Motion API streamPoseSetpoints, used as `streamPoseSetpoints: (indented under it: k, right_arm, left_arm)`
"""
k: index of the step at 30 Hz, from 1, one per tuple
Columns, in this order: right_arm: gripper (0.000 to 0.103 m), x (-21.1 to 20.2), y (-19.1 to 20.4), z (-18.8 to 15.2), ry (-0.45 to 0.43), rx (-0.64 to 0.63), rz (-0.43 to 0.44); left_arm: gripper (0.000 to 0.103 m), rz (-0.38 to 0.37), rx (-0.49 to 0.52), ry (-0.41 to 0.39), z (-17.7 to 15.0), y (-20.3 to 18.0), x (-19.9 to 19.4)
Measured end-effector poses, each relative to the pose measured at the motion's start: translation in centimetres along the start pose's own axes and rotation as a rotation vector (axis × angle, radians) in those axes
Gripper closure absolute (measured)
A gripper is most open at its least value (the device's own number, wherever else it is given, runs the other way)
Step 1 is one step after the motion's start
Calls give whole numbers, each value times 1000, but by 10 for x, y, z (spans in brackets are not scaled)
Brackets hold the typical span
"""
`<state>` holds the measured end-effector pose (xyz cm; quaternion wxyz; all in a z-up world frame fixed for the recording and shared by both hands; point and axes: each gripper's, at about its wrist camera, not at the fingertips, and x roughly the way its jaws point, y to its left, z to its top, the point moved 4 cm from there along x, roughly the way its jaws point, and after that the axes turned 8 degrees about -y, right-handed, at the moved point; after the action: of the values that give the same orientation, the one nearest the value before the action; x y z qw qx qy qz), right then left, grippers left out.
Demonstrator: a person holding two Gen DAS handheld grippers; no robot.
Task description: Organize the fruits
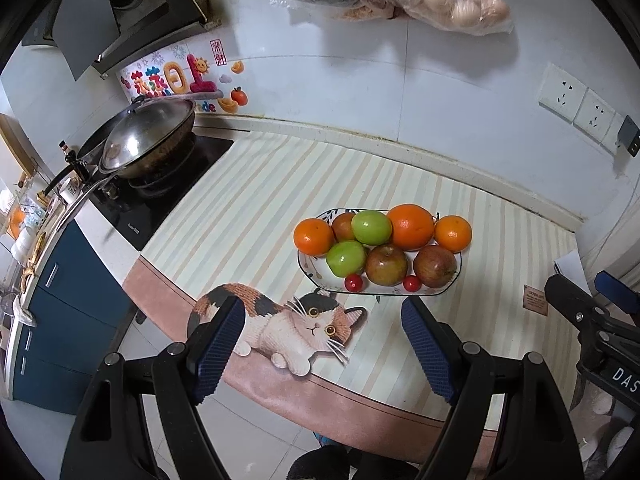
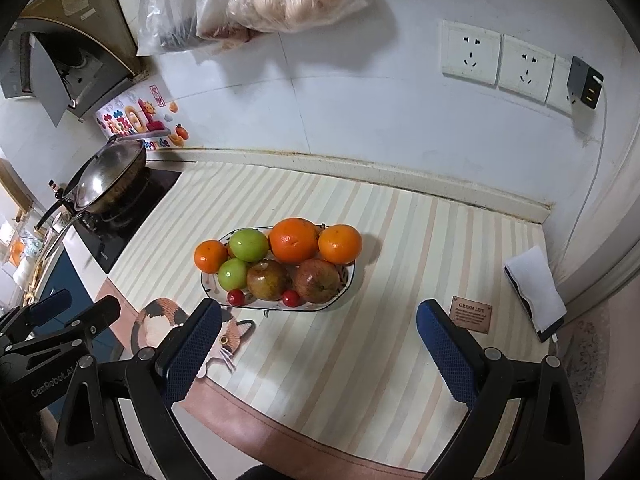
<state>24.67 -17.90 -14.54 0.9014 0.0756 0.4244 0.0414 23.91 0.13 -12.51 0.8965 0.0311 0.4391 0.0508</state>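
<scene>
— Hovering near the mat's [image 1: 256, 184] front edge: left gripper [image 1: 320, 344] and right gripper [image 2: 320, 344], both spread wide, nothing held in either.

— And the fruit?

— All on the plate [image 1: 320, 276], mid-mat. Three oranges [image 1: 411, 227] along the back and sides, two green apples [image 1: 371, 227], darker reddish apples [image 1: 386, 265] in front, two cherry tomatoes [image 1: 353, 282] at the near rim. None loose on the mat.

— Step in hand?

— Hard to settle. Fits fruit already gathered and grippers pulled clear; fits equally a full plate waiting to be sorted elsewhere. No second dish in view.

— Next move, then?

— Not fixed by this scene. For any pick: wide approach from above, soft close around a round fruit, care with neighbours touching it, since the pile looks ready to roll.
</scene>
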Motion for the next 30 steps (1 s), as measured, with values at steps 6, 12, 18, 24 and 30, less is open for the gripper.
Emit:
streamPoseSetpoints:
  k: [6, 12, 18, 24, 30]
  right_arm:
    - [3, 5, 1, 0, 0, -3, -4]
    - [3, 9, 4, -2, 6, -11, -5]
    - [3, 10, 6, -3, 9, -13, -4]
    - [3, 9, 6, -5, 9, -8, -8]
    - [3, 7, 6, -5, 3, -7, -8]
  left_arm:
    - [23, -4, -6, 10, 0, -2, 6]
    - [23, -9, -6, 1, 2, -3, 6]
    - [23, -15, -8, -2, 3, -3, 5]
    - [23, -17, -10, -5, 4, -3, 5]
    - [9, -20, -11, -10, 4, -3, 6]
